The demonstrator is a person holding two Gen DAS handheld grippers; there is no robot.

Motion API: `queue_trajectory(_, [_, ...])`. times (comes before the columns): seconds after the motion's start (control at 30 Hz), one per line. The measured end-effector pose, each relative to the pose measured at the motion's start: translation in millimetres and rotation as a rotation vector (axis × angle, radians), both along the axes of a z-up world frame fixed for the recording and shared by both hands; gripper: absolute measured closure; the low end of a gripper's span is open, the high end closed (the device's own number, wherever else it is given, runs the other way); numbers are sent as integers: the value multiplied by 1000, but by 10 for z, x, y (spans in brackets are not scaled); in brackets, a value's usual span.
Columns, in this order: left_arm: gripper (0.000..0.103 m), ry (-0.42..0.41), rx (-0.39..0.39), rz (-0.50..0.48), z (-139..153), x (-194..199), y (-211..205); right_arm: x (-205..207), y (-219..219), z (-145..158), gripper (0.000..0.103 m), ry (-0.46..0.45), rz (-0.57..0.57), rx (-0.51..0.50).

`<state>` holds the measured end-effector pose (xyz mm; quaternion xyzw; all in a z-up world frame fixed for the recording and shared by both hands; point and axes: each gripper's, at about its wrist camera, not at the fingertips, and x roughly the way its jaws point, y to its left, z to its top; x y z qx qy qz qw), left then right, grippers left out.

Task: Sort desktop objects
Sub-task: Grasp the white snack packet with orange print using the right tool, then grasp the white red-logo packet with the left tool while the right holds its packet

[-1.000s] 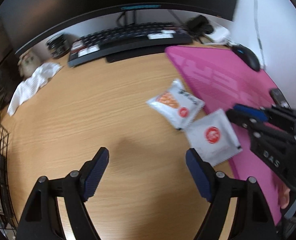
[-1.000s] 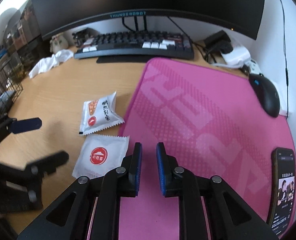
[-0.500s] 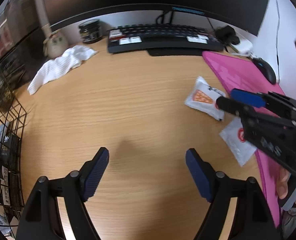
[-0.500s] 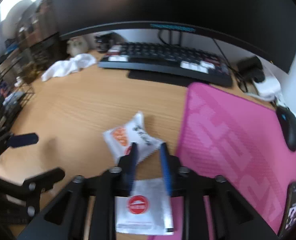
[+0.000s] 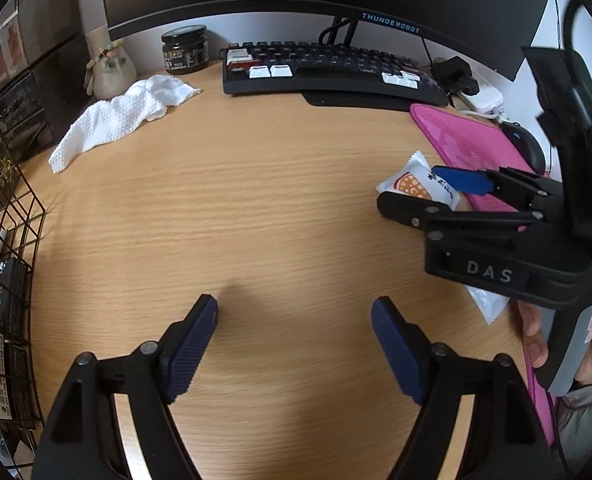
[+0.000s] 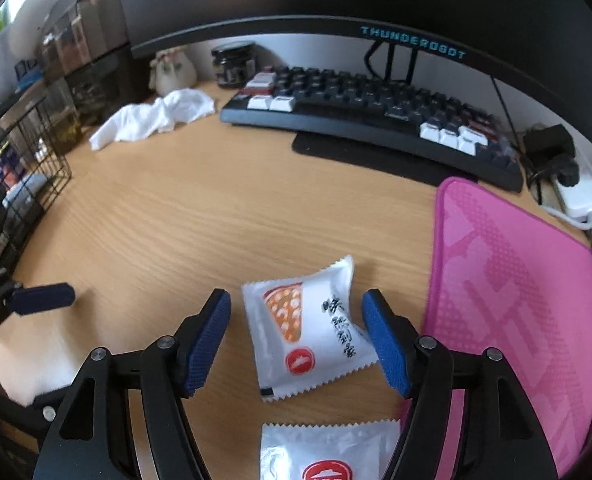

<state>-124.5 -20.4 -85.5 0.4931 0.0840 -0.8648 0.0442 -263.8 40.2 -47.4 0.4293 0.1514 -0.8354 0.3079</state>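
Observation:
Two white snack packets lie on the wooden desk. The one with orange print (image 6: pixel 310 330) (image 5: pixel 410 182) sits between the fingers of my right gripper (image 6: pixel 296 320), whose jaws are opening; the pads stand apart from it on both sides. A second packet with a red logo (image 6: pixel 328 452) lies nearer, below the fingers, partly cut off. In the left wrist view my right gripper (image 5: pixel 416 190) hovers over the orange-print packet at the right. My left gripper (image 5: pixel 294 314) stands open over bare wood with nothing between its fingers.
A pink mat (image 6: pixel 512 304) lies right of the packets. A keyboard (image 6: pixel 376 120) and monitor stand at the back. A white cloth (image 5: pixel 116 118), a dark jar (image 5: pixel 185 50) and a figurine (image 5: pixel 110 68) sit back left. A black wire basket (image 5: pixel 0 280) holds items at the left.
My right gripper has moved left off the pink mat to the orange-print packet, and its jaws have gone from shut to parted around it. The left gripper shifted left, still open.

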Motion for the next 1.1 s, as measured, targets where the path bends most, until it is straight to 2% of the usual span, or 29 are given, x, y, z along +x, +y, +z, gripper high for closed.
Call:
queue_trajectory(0.03, [22, -1, 1, 2, -7, 4, -10, 13, 1, 13, 63, 23, -10, 17])
queue_trajectory(0.07, [22, -2, 4, 5, -13, 5, -20, 9, 5, 19, 67, 19, -11, 19])
queue_trajectory(0.27, [22, 6, 11, 5, 28, 42, -2, 29, 43, 51, 76, 9, -33, 1])
queue_trajectory(0.37, [22, 13, 8, -4, 75, 54, 56, 82, 72, 100, 77, 13, -38, -12])
queue_trajectory(0.47, [22, 25, 2, -20, 134, 34, 188, 151, 273, 333, 77, 41, -71, -88])
queue_trajectory(0.63, [22, 22, 5, -119, 149, -106, 663, 287, 727, 620, 77, 101, -133, -132])
queue_trajectory(0.8, [22, -8, 103, -172, 87, -279, 1081, 391, 1106, 723, 76, 128, -171, -145])
queue_trajectory(0.93, [22, -36, 148, -146, -8, -438, 1224, 417, 1289, 735, 76, 126, -172, -171])
queue_trajectory(1.0, [20, -21, 128, -108, -23, -494, 1252, 418, 1333, 736, 76, 123, -167, -184])
queue_trajectory(1.1, [19, -20, 42, -76, -67, -565, 1309, 421, 1364, 730, 76, 112, -159, -210])
